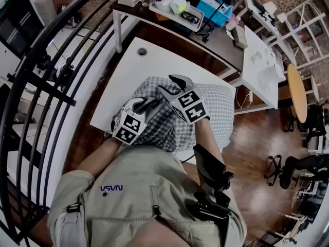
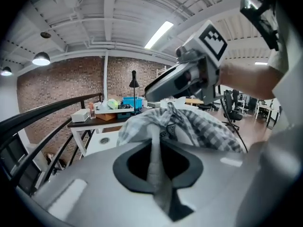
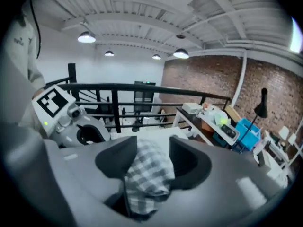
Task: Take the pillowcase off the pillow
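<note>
The left gripper [image 2: 155, 161] has its jaws pinched together on a thin fold of the checked pillowcase [image 1: 160, 128], which runs up from between them in the left gripper view. The right gripper [image 3: 154, 161] has its jaws wide apart with a bunch of the same cloth lying loose between them, not pressed by the pads. In the head view the pillowcase covers the pillow at the middle of the frame. The pillow is hidden under the cloth, and whether any of it is bared I cannot tell. The left gripper [image 1: 148, 106] sits at the lower left of the bundle and the right gripper [image 1: 174, 86] just beside it, higher and nearer the centre. The step in hand looks like a regrip. The left pinch should anchor the fabric while the right closes on a deep bite of cloth only, near the case's open end, and not on the stuffing beneath. After that, pulling the two apart along the pillow's length should slide the case off rather than drag the whole pillow. The bundle rests on the white table [image 1: 134, 60], and a cluttered desk [image 1: 134, 10] stands beyond it at the upper part of the frame. A dark railing [image 1: 43, 60] curves down the left side.
</note>
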The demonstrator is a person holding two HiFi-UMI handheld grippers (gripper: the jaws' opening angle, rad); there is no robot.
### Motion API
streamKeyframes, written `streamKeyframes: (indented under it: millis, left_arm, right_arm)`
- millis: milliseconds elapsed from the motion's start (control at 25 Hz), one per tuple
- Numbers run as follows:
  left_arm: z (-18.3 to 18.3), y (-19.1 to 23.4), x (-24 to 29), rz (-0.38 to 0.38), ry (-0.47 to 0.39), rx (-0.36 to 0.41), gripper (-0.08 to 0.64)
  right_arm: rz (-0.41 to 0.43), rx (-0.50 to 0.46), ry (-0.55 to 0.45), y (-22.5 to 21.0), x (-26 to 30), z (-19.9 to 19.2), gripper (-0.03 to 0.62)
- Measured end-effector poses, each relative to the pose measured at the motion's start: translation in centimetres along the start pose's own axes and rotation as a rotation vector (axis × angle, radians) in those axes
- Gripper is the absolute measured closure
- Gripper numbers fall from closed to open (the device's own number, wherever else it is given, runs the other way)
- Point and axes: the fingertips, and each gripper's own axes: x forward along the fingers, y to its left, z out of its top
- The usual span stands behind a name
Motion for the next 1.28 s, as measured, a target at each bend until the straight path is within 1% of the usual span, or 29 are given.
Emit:
streamKeyframes:
  millis: [80, 160, 200, 240, 280, 360, 480, 560, 640, 760, 840, 880, 960, 1080, 1120, 1200, 1280]
  left_arm:
    - [0.2, -0.6, -0.5, -0.003, -0.015, 0.024, 0.525]
    - [0.7, -1.0, -0.9, -0.009, -0.032, 0.051, 0.526]
    - [0.9, -1.2, -1.2, -0.014, -0.043, 0.063, 0.526]
    - [1.1, -1.3, -1.5, -0.019, -0.055, 0.074, 0.528]
    - [1.4, -1.5, -1.8, -0.023, -0.066, 0.086, 0.529]
    - [2.3, -1.9, -2.5, -0.028, -0.1, 0.107, 0.529]
    - [5.2, -1.8, -4.3, -0.015, -0.189, 0.138, 0.531]
    - [7.1, -0.8, -5.6, 0.016, -0.25, 0.117, 0.531]
    - [8.6, 0.1, -6.6, 0.028, -0.311, 0.106, 0.531]
    - [10.2, 1.1, -7.7, 0.024, -0.385, 0.09, 0.532]
    - [10.8, 1.8, -8.1, 0.021, -0.424, 0.054, 0.532]
    - [10.9, 2.4, -8.1, 0.023, -0.438, 0.023, 0.532]
    - [10.4, 3.8, -7.4, 0.03, -0.429, -0.05, 0.532]
    - [8.9, 6.3, -4.1, 0.036, -0.345, -0.13, 0.531]
    - [8.5, 6.9, -2.6, 0.036, -0.312, -0.135, 0.529]
    - [7.7, 7.3, 0.1, 0.021, -0.251, -0.108, 0.525]
    - [6.7, 7.4, 2.2, -0.002, -0.187, -0.074, 0.506]
  right_arm:
    - [0.035, -0.04, 0.085, 0.8, 2.4, -1.6, 0.377]
    - [0.056, -0.033, 0.138, 0.9, 3.9, -2.7, 0.382]
    - [0.046, -0.024, 0.148, 0.7, 4.2, -2.7, 0.459]
    - [0.02, -0.017, 0.149, 0.1, 4.4, -2.4, 0.571]
    - [-0.015, -0.011, 0.146, -0.6, 4.5, -2.1, 0.584]
    - [-0.085, 0.008, 0.138, -2.3, 4.6, -1.4, 0.584]
    - [-0.202, 0.043, 0.141, -5.4, 4.2, -1.0, 0.584]
    - [-0.292, 0.063, 0.164, -7.9, 3.4, -1.8, 0.586]
    - [-0.382, 0.118, 0.191, -10.4, 2.2, -3.5, 0.586]
    - [-0.499, 0.2, 0.234, -13.9, -0.4, -6.5, 0.584]
    - [-0.562, 0.253, 0.255, -15.6, -2.2, -8.7, 0.584]
    - [-0.587, 0.284, 0.265, -16.3, -3.0, -9.8, 0.585]
    - [-0.622, 0.339, 0.288, -17.0, -3.9, -12.2, 0.584]
    - [-0.626, 0.368, 0.301, -16.7, -3.8, -14.6, 0.584]
    - [-0.614, 0.368, 0.298, -16.3, -3.5, -15.1, 0.584]
    - [-0.589, 0.37, 0.28, -15.5, -3.0, -15.7, 0.579]
    - [-0.587, 0.367, 0.219, -15.0, -3.2, -14.6, 0.562]
